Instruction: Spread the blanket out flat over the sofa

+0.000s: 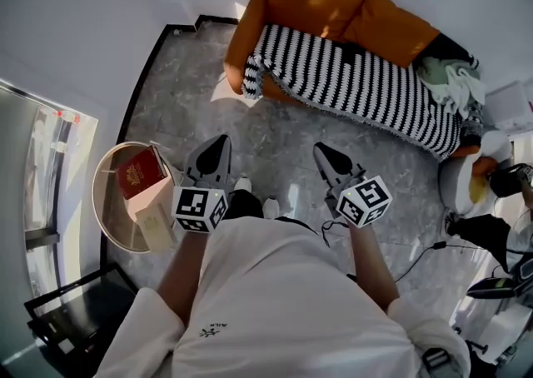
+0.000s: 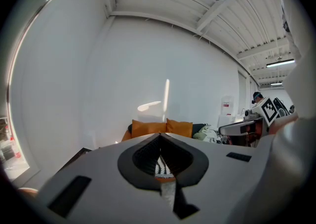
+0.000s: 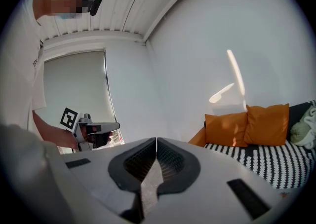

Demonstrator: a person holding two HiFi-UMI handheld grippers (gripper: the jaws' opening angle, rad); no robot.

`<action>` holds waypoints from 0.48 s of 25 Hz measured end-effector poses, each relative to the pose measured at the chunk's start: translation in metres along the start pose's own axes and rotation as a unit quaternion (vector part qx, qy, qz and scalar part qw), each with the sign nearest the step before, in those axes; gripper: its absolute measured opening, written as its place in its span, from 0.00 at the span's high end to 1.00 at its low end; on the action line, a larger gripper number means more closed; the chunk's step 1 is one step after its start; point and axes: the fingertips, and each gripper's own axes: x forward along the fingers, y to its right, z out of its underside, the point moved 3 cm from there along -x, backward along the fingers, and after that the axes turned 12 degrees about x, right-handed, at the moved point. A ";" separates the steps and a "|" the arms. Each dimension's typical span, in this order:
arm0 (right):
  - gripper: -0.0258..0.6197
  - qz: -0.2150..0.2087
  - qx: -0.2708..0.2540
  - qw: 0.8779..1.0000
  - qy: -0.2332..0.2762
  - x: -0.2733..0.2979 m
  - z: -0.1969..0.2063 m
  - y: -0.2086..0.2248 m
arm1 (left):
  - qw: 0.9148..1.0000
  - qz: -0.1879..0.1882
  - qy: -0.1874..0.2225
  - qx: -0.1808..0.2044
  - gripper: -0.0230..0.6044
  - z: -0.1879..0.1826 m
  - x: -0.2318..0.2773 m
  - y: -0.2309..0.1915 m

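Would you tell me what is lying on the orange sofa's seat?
A black-and-white striped blanket covers most of it, with a pale green cloth heap at one end; whatever lies beneath them is hidden.

The grey left hand-held gripper (image 2: 160, 136) has its jaws closed tip to tip, with nothing between them. Through the gap behind the tips a black-and-white striped blanket (image 2: 162, 168) shows, lying on the orange cushioned sofa (image 2: 148, 128) against a plain white wall (image 2: 148, 60)
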 end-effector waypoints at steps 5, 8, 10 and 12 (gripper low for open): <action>0.92 0.011 0.005 1.000 0.006 -0.001 -0.005 0.009 | 1.000 0.014 0.000 0.004 0.93 -0.005 0.016 0.002; 0.92 0.018 0.007 1.000 0.011 -0.001 -0.010 0.015 | 1.000 0.025 0.002 0.011 0.93 -0.011 0.029 0.003; 0.92 0.025 0.010 1.000 0.016 0.001 -0.013 0.022 | 0.999 0.033 0.004 0.015 0.93 -0.015 0.040 0.002; 0.92 0.032 0.013 0.999 0.018 0.004 -0.015 0.028 | 0.999 0.040 0.004 0.017 0.93 -0.016 0.051 -0.001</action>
